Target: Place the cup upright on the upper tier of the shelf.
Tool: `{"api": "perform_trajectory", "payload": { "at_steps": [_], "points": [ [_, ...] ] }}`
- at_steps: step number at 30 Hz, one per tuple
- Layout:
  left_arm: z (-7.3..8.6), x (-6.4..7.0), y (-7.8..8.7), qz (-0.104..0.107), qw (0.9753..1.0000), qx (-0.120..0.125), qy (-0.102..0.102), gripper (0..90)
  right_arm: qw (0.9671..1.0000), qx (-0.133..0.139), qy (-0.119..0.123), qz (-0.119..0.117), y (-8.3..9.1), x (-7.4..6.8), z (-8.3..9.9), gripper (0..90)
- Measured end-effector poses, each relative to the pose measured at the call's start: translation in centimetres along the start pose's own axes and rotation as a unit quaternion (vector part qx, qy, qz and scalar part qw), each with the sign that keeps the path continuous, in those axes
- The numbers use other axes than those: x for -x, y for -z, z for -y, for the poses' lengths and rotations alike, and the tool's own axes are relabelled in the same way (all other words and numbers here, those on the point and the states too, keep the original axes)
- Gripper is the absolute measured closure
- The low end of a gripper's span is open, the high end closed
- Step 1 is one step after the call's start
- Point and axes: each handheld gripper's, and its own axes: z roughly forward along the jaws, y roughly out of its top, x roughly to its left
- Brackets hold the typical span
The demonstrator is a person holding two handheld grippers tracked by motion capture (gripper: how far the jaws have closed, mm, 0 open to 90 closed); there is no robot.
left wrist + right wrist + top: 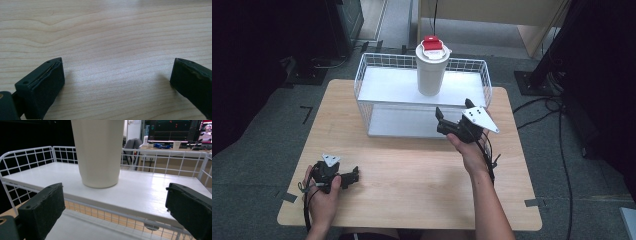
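A: Two grippers entered; one cup [431,70], cream-white, tapered, with white lid and red flap [431,44]; any writing on it is too small to read; no brand legible on the grippers either.

B: Location of cup?

A: Upper centre of the high view; upright on the top shelf of the white wire rack [377,60], nearer its front edge than its back rail; in the right gripper view its base sits at upper centre, on the shelf board.

B: Right gripper [454,114]?

A: Centre right of the high view, held in a hand [472,152] just in front of the rack's front edge; jaws spread wide, nothing between them; cup beyond and above the jaws, apart from both, roughly in line with the gap.

B: Left gripper [353,176]?

A: Lower left of the high view, low over the wooden table [412,170]; jaws parted, bare wood between them in the left gripper view; well apart from cup and rack.

B: Room?

A: Shelf open left and right of the cup; wire rail around back and sides; broad bare tabletop in front of the rack; lower shelf bare.
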Motion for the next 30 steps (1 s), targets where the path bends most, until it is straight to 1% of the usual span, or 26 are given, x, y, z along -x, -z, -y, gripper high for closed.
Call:
{"api": "perform_trajectory", "payload": {
  "at_steps": [1, 2, 3, 4, 5, 6, 7, 8, 10, 11, 14, 15, 16, 18, 19, 21, 24, 25, 26, 27, 28, 29, 30],
  "points": [
    [0.0, 0.0, 0.0, 0.000, 1.0000, 0.000, 0.000, 0.0, 1.0000, 0.000, 0.000, 0.000, 0.0, 0.0, 0.0, 2.2],
    [0.0, 0.0, 0.0, 0.000, 1.0000, 0.000, 0.000, 0.0, 1.0000, -0.001, 0.005, -0.001, 0.5, 0.1, 0.3, 2.2],
    [0.0, 0.0, 0.0, 0.000, 1.0000, 0.000, 0.000, 0.0, 1.0000, -0.001, 0.005, -0.001, 0.5, 0.1, 0.3, 2.2],
    [0.0, 0.0, 0.0, 0.000, 1.0000, 0.000, 0.000, 0.0, 1.0000, -0.002, 0.005, 0.000, 1.0, 0.2, 0.7, 2.2],
    [0.0, 0.0, 0.0, 0.000, 1.0000, -0.001, 0.000, 0.0, 1.0000, -0.002, 0.005, 0.000, 1.0, 0.2, 0.7, 2.2],
    [0.0, 0.0, 0.0, 0.000, 1.0000, -0.001, 0.000, 0.0, 1.0000, -0.003, 0.006, 0.000, 1.5, 0.3, 1.1, 2.2],
    [0.0, 0.0, 0.0, 0.000, 1.0000, -0.001, 0.000, 0.0, 1.0000, -0.003, 0.006, 0.000, 1.5, 0.3, 1.1, 2.2],
    [0.0, 0.0, 0.0, 0.001, 1.0000, -0.001, 0.000, 0.0, 0.9999, -0.008, 0.007, 0.003, 1.9, 0.4, 1.6, 2.2],
    [0.0, 0.0, 0.0, 0.001, 1.0000, -0.001, 0.000, 0.0, 0.9999, -0.011, 0.006, 0.004, 2.1, 0.4, 1.8, 2.2],
    [0.0, 0.0, 0.0, 0.001, 1.0000, -0.001, 0.000, 0.0, 0.9999, -0.015, 0.006, 0.005, 2.5, 0.6, 2.3, 2.2],
    [0.0, 0.0, 0.0, 0.001, 1.0000, -0.001, 0.001, 0.0, 0.9997, -0.020, 0.007, 0.007, 2.9, 0.7, 2.8, 2.2],
    [0.0, 0.0, 0.0, 0.001, 1.0000, -0.001, 0.000, 0.0, 0.9997, -0.020, 0.006, 0.010, 3.2, 0.9, 3.0, 2.3],
    [0.0, 0.0, 0.0, 0.001, 1.0000, -0.001, 0.000, 0.0, 0.9997, -0.020, -0.001, 0.010, 3.6, 1.1, 3.3, 2.6],
    [0.0, 0.0, 0.0, 0.001, 1.0000, -0.001, 0.000, 0.0, 0.9997, -0.019, 0.000, 0.011, 4.2, 1.3, 3.7, 2.5],
    [0.0, 0.0, 0.0, 0.001, 1.0000, -0.001, 0.000, 0.0, 0.9997, -0.019, 0.000, 0.011, 4.2, 1.3, 3.7, 2.5],
    [0.0, 0.0, 0.0, 0.001, 1.0000, -0.001, 0.000, 0.0, 0.9996, -0.022, 0.003, 0.017, 4.8, 1.7, 4.1, 2.5],
    [0.0, 0.0, 0.0, 0.001, 1.0000, -0.001, 0.000, 0.0, 0.9993, -0.027, -0.005, 0.026, 6.0, 2.6, 4.9, 2.5],
    [0.0, 0.0, 0.0, 0.001, 1.0000, -0.001, 0.000, 0.0, 0.9993, -0.027, -0.005, 0.026, 6.0, 2.6, 4.9, 2.5],
    [0.0, 0.0, 0.0, 0.000, 1.0000, -0.001, 0.000, 0.0, 0.9990, -0.028, -0.010, 0.033, 6.6, 3.2, 5.3, 2.5],
    [0.0, 0.0, 0.0, 0.000, 1.0000, -0.001, 0.000, 0.0, 0.9990, -0.028, -0.010, 0.033, 6.6, 3.2, 5.3, 2.5],
    [0.0, 0.0, 0.0, 0.000, 1.0000, -0.001, 0.000, 0.0, 0.9988, -0.030, -0.009, 0.039, 7.2, 3.7, 5.7, 2.6],
    [0.0, 0.0, 0.0, 0.000, 1.0000, -0.001, 0.000, 0.0, 0.9988, -0.030, -0.009, 0.039, 7.2, 3.7, 5.7, 2.6],
    [0.0, 0.0, 0.0, 0.001, 1.0000, -0.001, 0.000, 0.0, 0.9986, -0.030, -0.011, 0.043, 7.7, 4.2, 5.9, 2.5]
  ]
}}
